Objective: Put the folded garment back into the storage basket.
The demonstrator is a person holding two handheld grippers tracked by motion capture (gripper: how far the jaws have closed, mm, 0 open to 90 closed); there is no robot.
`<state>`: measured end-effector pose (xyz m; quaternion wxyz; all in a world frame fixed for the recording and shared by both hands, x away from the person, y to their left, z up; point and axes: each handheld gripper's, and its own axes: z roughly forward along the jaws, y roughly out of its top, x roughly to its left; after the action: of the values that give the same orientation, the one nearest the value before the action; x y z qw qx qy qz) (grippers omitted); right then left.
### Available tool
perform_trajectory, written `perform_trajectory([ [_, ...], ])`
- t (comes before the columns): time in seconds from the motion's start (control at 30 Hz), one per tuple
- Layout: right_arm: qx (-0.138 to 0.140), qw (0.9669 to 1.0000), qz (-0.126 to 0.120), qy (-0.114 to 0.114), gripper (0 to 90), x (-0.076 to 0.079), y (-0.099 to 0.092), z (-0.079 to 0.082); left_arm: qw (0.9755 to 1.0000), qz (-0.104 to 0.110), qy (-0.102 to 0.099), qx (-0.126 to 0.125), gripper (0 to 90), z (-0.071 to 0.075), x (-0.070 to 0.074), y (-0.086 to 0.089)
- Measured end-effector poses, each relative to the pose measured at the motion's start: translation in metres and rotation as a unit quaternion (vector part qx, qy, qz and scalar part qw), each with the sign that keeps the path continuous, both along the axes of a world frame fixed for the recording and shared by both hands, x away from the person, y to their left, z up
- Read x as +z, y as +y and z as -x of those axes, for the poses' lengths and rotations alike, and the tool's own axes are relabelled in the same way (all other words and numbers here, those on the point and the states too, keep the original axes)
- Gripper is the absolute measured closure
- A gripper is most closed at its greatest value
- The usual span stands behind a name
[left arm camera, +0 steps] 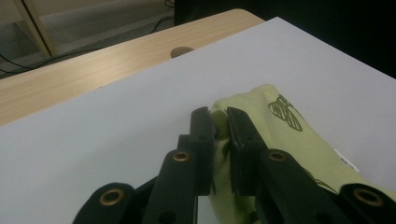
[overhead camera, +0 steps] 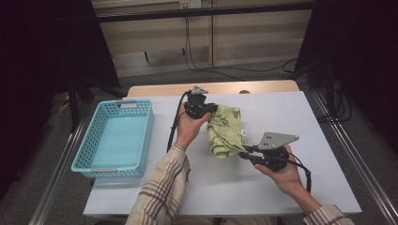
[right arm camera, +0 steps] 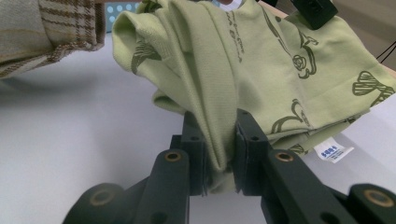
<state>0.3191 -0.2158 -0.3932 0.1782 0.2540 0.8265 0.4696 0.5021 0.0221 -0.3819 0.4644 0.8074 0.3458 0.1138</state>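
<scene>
Right claw (right arm camera: 219, 154) and left claw (left arm camera: 220, 135) both pinch the cloth (overhead camera: 224, 130); next, likely lifting it toward the basket (overhead camera: 117, 138).

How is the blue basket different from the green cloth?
The blue basket is stiff, with holes in its walls, and it is empty; the green cloth is soft, crumpled and printed with dark drawings. The basket sits untouched at the table's left, while the cloth is pinched at its far end by the left gripper and at its near end by the right gripper. Both are on the white table.
</scene>
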Motion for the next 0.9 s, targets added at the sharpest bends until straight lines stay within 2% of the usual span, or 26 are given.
perform_trajectory([
  [0.03,0.002,1.0000,-0.003,-0.001,76.5,0.001,0.001,-0.001,0.9998,-0.018,0.000,-0.007,81.8,-0.001,0.002,0.003],
  [0.07,0.003,1.0000,-0.005,0.001,76.5,0.001,0.002,-0.001,1.0000,0.004,0.001,0.006,81.8,0.001,0.001,0.002],
  [0.1,0.004,1.0000,-0.004,-0.002,76.5,0.002,0.004,-0.002,1.0000,0.006,0.000,0.006,81.8,0.001,0.002,0.003],
  [0.13,0.006,1.0000,-0.004,-0.001,76.5,0.002,0.004,-0.002,0.9999,-0.010,-0.002,0.000,81.8,0.000,0.005,0.007],
  [0.17,0.008,0.9999,-0.014,0.004,76.5,0.003,0.007,-0.002,0.9999,-0.012,-0.007,-0.001,81.8,-0.001,0.005,0.009],
  [0.2,0.008,0.9999,-0.012,0.002,76.5,0.003,0.007,-0.003,0.9999,0.005,-0.003,0.009,81.8,0.000,0.006,0.008],
  [0.23,0.010,0.9999,-0.011,0.001,76.5,0.003,0.009,-0.004,0.9998,-0.016,-0.008,-0.001,81.8,-0.001,0.008,0.011],
  [0.3,0.010,0.9999,-0.014,0.000,76.5,0.004,0.012,-0.005,0.9998,-0.014,-0.010,-0.001,81.8,-0.001,0.010,0.014],
  [0.33,0.013,0.9998,-0.016,0.001,76.5,0.004,0.013,-0.005,0.9999,-0.001,-0.008,0.012,81.8,0.000,0.010,0.013],
  [0.37,0.015,0.9997,-0.018,-0.001,76.5,0.005,0.015,-0.006,0.9998,-0.016,-0.011,0.002,81.8,-0.002,0.012,0.018],
  [0.4,0.016,0.9997,-0.016,-0.004,76.5,0.006,0.016,-0.007,0.9999,0.008,-0.005,0.013,81.8,-0.002,0.011,0.018],
  [0.43,0.016,0.9997,-0.016,-0.005,76.5,0.007,0.017,-0.008,0.9998,0.014,0.000,0.017,81.8,-0.002,0.012,0.020],
  [0.47,0.017,0.9997,-0.017,-0.006,76.5,0.007,0.018,-0.008,0.9998,0.007,-0.002,0.017,81.8,-0.003,0.012,0.022],
  [0.5,0.017,0.9997,-0.019,-0.007,76.5,0.008,0.020,-0.009,0.9999,-0.008,-0.005,0.008,81.8,-0.004,0.013,0.026],
  [0.53,0.018,0.9996,-0.018,-0.007,76.5,0.009,0.021,-0.010,0.9997,0.009,-0.001,0.022,81.8,-0.003,0.013,0.026],
  [0.57,0.020,0.9996,-0.019,-0.008,76.5,0.010,0.022,-0.011,0.9999,-0.005,-0.004,0.013,81.8,-0.004,0.015,0.029],
  [0.6,0.021,0.9995,-0.023,-0.005,76.5,0.010,0.024,-0.011,0.9996,0.010,-0.003,0.026,81.8,-0.003,0.015,0.028],
  [0.63,0.022,0.9996,-0.019,-0.008,76.5,0.011,0.025,-0.012,0.9998,0.000,-0.006,0.021,81.8,-0.003,0.016,0.031],
  [0.67,0.025,0.9994,-0.022,-0.006,76.6,0.011,0.027,-0.013,0.9995,0.014,-0.003,0.029,81.8,-0.003,0.016,0.031],
  [0.7,0.025,0.9994,-0.022,-0.006,76.6,0.011,0.027,-0.013,0.9995,0.014,-0.003,0.029,81.8,-0.003,0.016,0.031],
  [0.77,0.032,0.9993,-0.022,-0.003,76.5,0.012,0.032,-0.014,0.9997,-0.003,-0.008,0.021,81.8,-0.003,0.020,0.037],
  [0.8,0.035,0.9991,-0.021,-0.005,76.5,0.012,0.034,-0.015,0.9994,0.012,-0.007,0.031,81.8,-0.003,0.020,0.036],
  [0.83,0.035,0.9991,-0.023,-0.003,76.5,0.013,0.035,-0.015,0.9997,-0.003,-0.009,0.023,81.8,-0.003,0.021,0.040],
  [0.87,0.037,0.9991,-0.022,-0.006,76.5,0.013,0.036,-0.016,0.9994,0.012,-0.009,0.032,81.8,-0.003,0.021,0.039],
  [0.9,0.037,0.9991,-0.022,-0.006,76.5,0.013,0.036,-0.016,0.9994,0.012,-0.009,0.032,81.8,-0.003,0.021,0.039],
])
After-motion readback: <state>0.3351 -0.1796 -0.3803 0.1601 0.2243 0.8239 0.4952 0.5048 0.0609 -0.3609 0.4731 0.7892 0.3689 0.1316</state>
